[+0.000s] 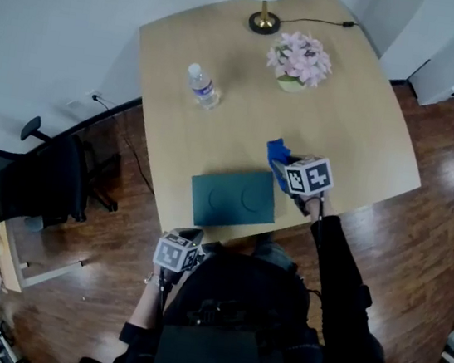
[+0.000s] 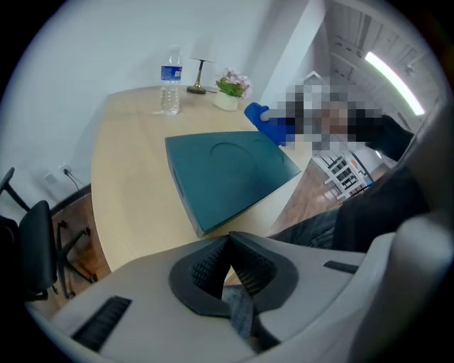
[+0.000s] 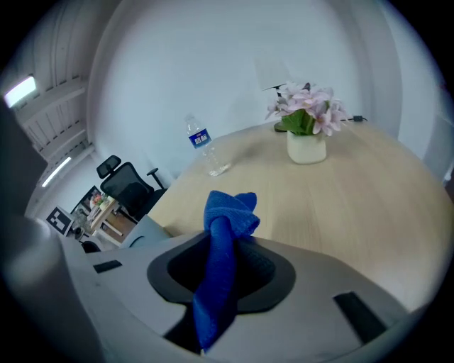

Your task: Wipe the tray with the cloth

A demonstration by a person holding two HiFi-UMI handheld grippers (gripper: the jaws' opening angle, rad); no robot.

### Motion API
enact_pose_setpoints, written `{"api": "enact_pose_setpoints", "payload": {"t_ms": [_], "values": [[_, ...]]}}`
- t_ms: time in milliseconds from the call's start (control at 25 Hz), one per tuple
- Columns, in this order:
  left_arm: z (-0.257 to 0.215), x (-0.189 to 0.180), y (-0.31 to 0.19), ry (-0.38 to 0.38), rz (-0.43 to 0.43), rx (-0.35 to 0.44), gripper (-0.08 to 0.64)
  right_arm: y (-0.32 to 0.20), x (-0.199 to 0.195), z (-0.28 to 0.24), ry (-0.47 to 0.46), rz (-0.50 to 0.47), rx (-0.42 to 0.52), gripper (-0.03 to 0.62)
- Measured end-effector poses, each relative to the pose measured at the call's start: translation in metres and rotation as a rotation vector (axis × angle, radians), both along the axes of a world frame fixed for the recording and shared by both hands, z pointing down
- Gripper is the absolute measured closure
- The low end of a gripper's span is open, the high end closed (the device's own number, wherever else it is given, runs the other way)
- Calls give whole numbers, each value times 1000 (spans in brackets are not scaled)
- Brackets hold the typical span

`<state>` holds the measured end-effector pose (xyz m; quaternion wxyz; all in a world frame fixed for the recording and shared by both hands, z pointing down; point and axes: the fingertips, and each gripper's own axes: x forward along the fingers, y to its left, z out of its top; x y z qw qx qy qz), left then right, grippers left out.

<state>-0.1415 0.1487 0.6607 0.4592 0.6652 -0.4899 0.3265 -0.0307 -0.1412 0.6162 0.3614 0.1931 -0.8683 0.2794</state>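
Observation:
A dark teal tray [image 1: 233,198] [image 2: 227,174] lies flat near the front edge of the wooden table [image 1: 351,135]. My right gripper [image 1: 281,169] [image 3: 225,237] hovers over the table just right of the tray's far right corner. It is shut on a blue cloth [image 1: 276,152] [image 3: 228,213], which bunches out past the fingertips. The left gripper view also catches the cloth [image 2: 259,117] beyond the tray. My left gripper [image 1: 192,235] [image 2: 228,244] sits off the table's front edge, close to the tray's near left corner, its pads together with nothing between them.
A water bottle [image 1: 202,87] stands at the table's back left. A pot of pink flowers [image 1: 299,61] and a lamp base [image 1: 263,22] stand at the back. A black office chair [image 1: 30,178] stands on the wooden floor to the left.

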Motion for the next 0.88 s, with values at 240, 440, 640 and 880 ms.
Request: {"api": "enact_pose_setpoints", "payload": {"t_ms": [240,440,640,880], "values": [[9,17,-10,22,-71,-32,559,-22,-36,24,58,-155,-22,495],[15,8,-16,6,-140,-46,559,-12,-47,42,86,-244,-47,495],[13,-1,-23,-3,-150,-40,559,7,-45,46,64,-264,-92,495],[16,-39,-54,-114,-74,-30,559,21,-15,49,39,-124,-130,495]]}}
